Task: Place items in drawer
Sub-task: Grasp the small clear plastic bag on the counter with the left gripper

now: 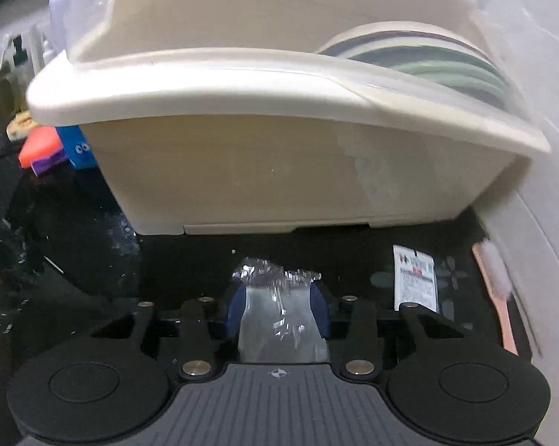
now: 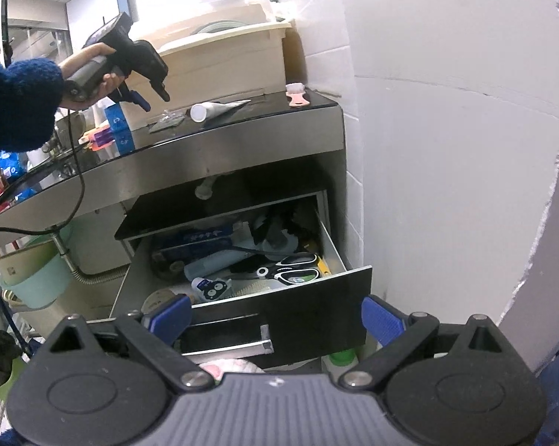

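Observation:
My left gripper [image 1: 277, 306] hovers over the black countertop [image 1: 190, 260], its blue fingers on either side of a clear crinkly plastic packet [image 1: 279, 297]; whether they grip it is unclear. In the right wrist view the left gripper [image 2: 154, 98] is above that packet [image 2: 167, 120], apparently not touching it. A white tube [image 2: 219, 109] and a pink brush [image 2: 298, 96] lie on the counter. My right gripper [image 2: 275, 319] is open and empty in front of the open drawer [image 2: 327, 297], which holds scissors [image 2: 294, 269], a small tube and several other items.
A cream dish rack [image 1: 279, 171] with plates stands at the back of the counter, close ahead of the left gripper. A blue box [image 1: 76, 148] and an orange and purple item [image 1: 43, 150] sit to its left. A white wall [image 2: 446, 148] is right of the drawer.

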A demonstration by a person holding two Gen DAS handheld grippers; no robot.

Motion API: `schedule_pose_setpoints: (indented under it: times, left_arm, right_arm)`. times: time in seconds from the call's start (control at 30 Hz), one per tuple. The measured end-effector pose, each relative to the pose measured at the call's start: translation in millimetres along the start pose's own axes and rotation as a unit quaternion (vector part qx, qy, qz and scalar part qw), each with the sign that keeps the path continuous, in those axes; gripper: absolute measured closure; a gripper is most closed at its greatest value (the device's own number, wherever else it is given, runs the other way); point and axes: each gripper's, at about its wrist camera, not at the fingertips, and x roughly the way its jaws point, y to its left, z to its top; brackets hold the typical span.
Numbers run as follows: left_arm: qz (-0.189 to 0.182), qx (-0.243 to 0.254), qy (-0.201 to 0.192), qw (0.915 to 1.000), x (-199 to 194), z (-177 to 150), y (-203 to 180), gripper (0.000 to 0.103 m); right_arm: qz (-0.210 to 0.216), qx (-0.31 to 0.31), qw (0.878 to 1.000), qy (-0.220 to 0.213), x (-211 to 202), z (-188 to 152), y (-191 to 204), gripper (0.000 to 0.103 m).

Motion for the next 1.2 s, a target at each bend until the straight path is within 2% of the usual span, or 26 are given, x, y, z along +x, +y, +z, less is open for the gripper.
schedule_pose_setpoints:
  times: [0.23, 0.33, 0.43, 0.67, 0.87, 1.03, 1.2]
  left_arm:
    - [0.033, 0.016, 0.004, 0.9993, 22.6, 7.3, -9.8, 0.068]
    - [0.038, 0.013, 0.011, 0.9991, 29.4, 7.1, -11.7, 0.081]
    - [0.045, 0.018, 0.016, 0.9987, 35.9, 7.2, -13.2, 0.085]
    - [0.039, 0.016, 0.010, 0.9990, 40.5, 3.5, -9.6, 0.087]
    - [0.032, -0.002, -0.010, 0.9994, 33.2, -2.6, -3.6, 0.096]
    - [0.016, -0.008, -0.052, 0.9985, 8.5, -5.4, 1.9, 0.098]
    - [0.003, -0.006, -0.059, 0.9983, -20.1, -9.1, 7.9, 0.098]
  right_arm:
    - [-0.012, 0.015, 1.000, 0.005, -0.8, -3.0, -10.3, 0.005]
    - [-0.014, 0.017, 1.000, 0.006, 0.6, -3.6, -12.3, 0.005]
    - [-0.013, 0.019, 1.000, 0.010, 3.4, -4.8, -13.2, 0.005]
    - [-0.010, 0.027, 0.999, 0.017, 8.1, -7.3, -13.4, 0.005]
    - [-0.007, 0.025, 0.999, 0.019, 9.6, -9.4, -10.4, 0.005]
    - [-0.012, 0.025, 1.000, 0.013, 7.1, -7.6, -11.4, 0.005]
    - [-0.004, 0.017, 1.000, 0.008, 7.0, -4.2, -6.3, 0.005]
